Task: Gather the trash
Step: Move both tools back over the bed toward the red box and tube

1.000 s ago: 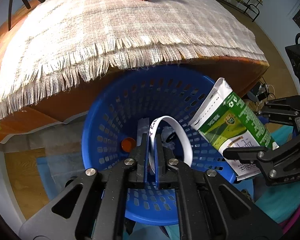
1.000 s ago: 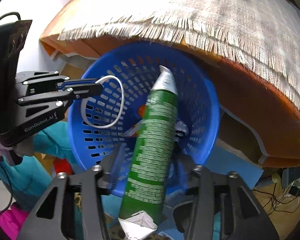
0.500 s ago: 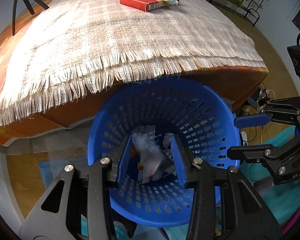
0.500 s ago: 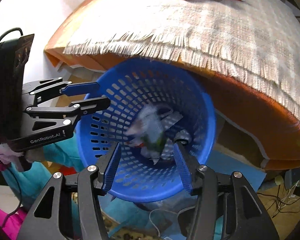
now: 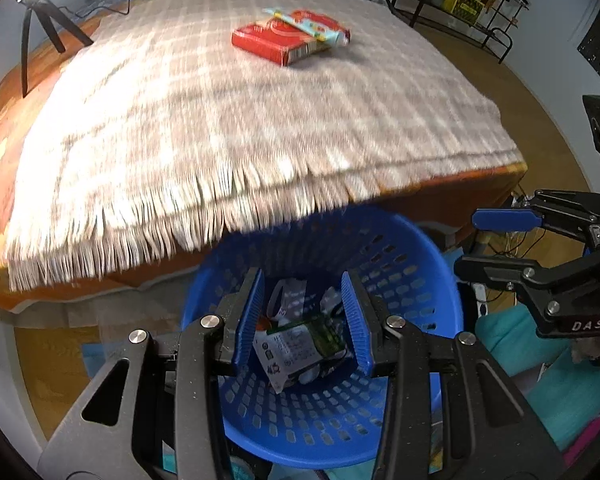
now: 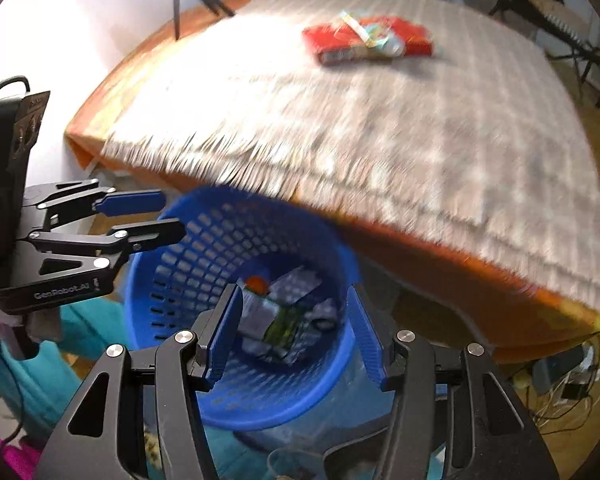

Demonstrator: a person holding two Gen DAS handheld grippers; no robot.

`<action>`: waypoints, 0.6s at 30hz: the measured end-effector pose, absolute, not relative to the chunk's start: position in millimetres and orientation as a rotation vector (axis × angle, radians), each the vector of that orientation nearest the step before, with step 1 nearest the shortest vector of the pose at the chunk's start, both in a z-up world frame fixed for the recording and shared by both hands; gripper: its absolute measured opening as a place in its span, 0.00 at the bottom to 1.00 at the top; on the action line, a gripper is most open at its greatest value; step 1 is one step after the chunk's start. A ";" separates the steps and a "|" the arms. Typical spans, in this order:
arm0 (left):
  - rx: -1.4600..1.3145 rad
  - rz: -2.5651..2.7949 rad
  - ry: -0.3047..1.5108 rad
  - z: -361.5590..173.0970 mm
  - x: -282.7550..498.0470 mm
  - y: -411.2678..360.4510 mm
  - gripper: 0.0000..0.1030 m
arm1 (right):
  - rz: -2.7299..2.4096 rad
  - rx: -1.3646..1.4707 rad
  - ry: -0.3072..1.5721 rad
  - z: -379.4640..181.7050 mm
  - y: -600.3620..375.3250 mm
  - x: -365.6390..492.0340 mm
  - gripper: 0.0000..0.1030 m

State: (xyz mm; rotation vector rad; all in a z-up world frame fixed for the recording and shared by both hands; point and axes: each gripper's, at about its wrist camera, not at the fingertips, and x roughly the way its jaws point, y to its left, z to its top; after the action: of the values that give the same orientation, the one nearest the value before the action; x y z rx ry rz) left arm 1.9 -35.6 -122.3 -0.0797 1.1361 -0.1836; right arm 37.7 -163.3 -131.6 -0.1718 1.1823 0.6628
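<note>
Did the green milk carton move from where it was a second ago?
Yes. The green carton went down: then it stood at the blue basket's rim in the right gripper, now it lies at the bottom.

The left gripper (image 6: 140, 220) body carries the lettering "GenRobot.AI". The right gripper (image 5: 500, 244) body shows the letters "DAS", cut off at the edge. Print on the carton (image 5: 300, 346) and red box (image 5: 284, 42) is illegible.

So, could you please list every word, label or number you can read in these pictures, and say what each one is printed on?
"DAS": white letters on the right gripper body, left wrist view; the word is cut off.
"GenRobot.AI": on the left gripper body, right wrist view.
Green carton in the blue basket: print too small to read.
Red box and tube on the cloth: blurred, unreadable.
</note>
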 end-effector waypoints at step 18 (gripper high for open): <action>-0.041 -0.193 1.026 -75.5 67.4 -22.3 0.53 | 0.586 -0.163 1.000 -76.8 -177.1 117.2 0.52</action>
State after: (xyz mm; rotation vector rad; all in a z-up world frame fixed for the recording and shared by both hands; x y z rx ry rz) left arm 67.4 -22.3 -75.5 -0.0409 1.0264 -0.1933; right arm 117.2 -177.1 -76.8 -0.1626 1.0001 0.5856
